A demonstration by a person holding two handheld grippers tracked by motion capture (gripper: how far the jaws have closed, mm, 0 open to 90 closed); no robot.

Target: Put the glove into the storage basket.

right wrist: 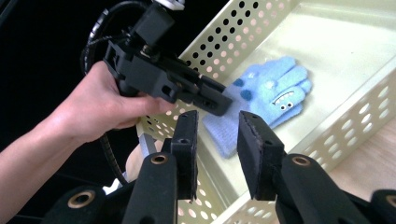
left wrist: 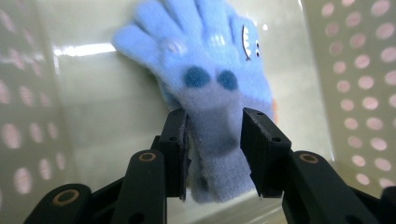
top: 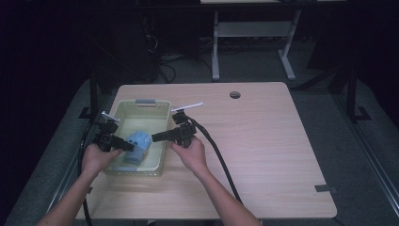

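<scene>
A light blue knitted glove (top: 137,146) with a monster face lies inside a pale yellow perforated basket (top: 141,104) on the left of the table. My left gripper (top: 127,146) reaches into the basket from the left. In the left gripper view the left gripper (left wrist: 215,135) is open, its jaws on either side of the glove (left wrist: 210,70) cuff. My right gripper (top: 156,137) hovers open over the basket's right wall, nothing between its jaws (right wrist: 217,126). The right gripper view shows the left gripper (right wrist: 215,103) over the cuff of the glove (right wrist: 271,93).
The wooden table (top: 259,141) has a round cable hole (top: 235,94) at the back. A black cable (top: 221,160) trails from the right gripper across the table. The basket walls (left wrist: 364,70) stand close on both sides of the left gripper. A white desk frame (top: 254,33) stands behind.
</scene>
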